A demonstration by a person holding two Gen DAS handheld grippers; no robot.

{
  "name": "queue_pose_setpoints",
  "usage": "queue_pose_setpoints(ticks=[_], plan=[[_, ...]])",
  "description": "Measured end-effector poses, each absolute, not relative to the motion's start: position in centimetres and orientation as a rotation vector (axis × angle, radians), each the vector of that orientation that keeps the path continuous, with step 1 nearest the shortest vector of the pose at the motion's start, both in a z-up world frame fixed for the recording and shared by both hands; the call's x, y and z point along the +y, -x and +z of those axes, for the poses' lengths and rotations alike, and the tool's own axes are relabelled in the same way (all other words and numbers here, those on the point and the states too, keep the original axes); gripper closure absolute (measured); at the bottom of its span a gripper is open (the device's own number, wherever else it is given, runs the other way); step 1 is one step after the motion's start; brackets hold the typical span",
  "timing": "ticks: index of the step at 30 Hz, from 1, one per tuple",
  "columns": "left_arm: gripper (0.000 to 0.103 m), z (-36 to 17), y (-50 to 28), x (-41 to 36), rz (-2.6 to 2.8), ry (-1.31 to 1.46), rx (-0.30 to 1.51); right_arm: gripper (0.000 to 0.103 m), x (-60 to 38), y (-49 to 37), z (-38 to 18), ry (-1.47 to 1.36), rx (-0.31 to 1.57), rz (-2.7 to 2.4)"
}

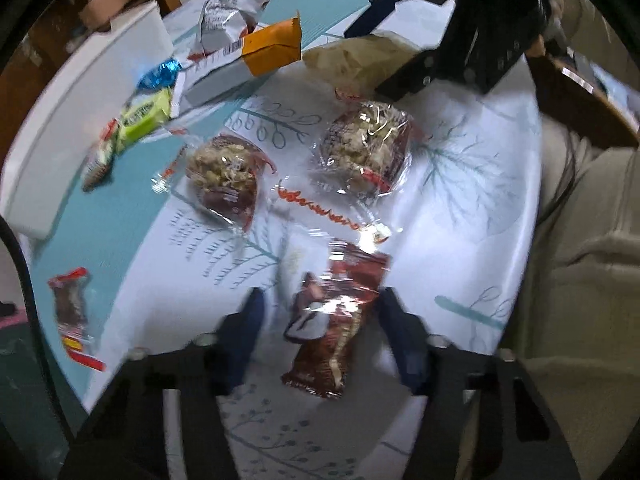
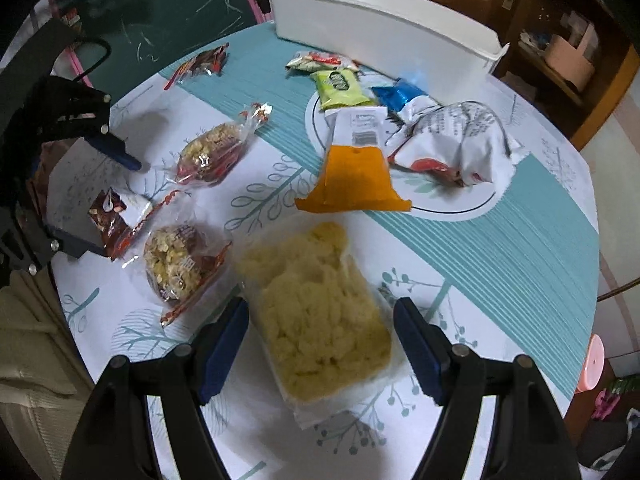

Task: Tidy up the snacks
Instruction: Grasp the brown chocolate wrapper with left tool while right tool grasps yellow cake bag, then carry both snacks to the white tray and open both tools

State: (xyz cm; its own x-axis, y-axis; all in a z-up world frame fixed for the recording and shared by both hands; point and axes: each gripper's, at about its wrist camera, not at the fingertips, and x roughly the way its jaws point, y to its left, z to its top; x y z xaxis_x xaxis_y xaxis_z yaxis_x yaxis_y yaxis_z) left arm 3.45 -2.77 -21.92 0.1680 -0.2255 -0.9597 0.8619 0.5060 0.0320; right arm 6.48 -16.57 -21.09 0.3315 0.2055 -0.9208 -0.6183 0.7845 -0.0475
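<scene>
We take the white bin [image 2: 384, 32] at the table's far edge as our landmark. Our right gripper [image 2: 320, 340] stands with its fingers spread wide on either side of a clear bag of pale yellow puffs [image 2: 320, 312], on the side of the table [image 2: 520, 248] farthest from the bin; we cannot tell whether the pads touch the bag. Our left gripper [image 1: 320, 332] is likewise spread apart around a red-brown wrapped snack [image 1: 336, 320], also well away from the bin.

Only the right wrist view shows the bin's whole length and, just in front of it, the green packet [image 2: 340, 86] and blue packet [image 2: 394, 94]. Nearer to us from the bin lie the orange-ended pouch [image 2: 356, 176] and a crumpled white bag [image 2: 460, 140]. That view also catches the left gripper from the side, with the red-brown snack lying between its blue pads.

The left wrist view alone shows a red packet [image 1: 72, 312] near the table's edge, close to the bin's end. It also shows two clear-wrapped nut cakes [image 1: 224, 172] side by side, between the bin and the held-around snack.
</scene>
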Motion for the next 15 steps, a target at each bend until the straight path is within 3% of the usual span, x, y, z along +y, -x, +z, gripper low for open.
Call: queue_pose_setpoints(ticks=[6,15], plan=[[0.061,-21.8,-4.8,-1.5,-0.795,-0.524,1.19,0.038,-16.1,-6.2,-21.7,0.455,1.096,0.54],[0.068,-21.1,-5.3,-0.5,-0.595,-0.325,1.262,0.041,-16.7,-5.5,-21.3,0.339,1.089,0.468]])
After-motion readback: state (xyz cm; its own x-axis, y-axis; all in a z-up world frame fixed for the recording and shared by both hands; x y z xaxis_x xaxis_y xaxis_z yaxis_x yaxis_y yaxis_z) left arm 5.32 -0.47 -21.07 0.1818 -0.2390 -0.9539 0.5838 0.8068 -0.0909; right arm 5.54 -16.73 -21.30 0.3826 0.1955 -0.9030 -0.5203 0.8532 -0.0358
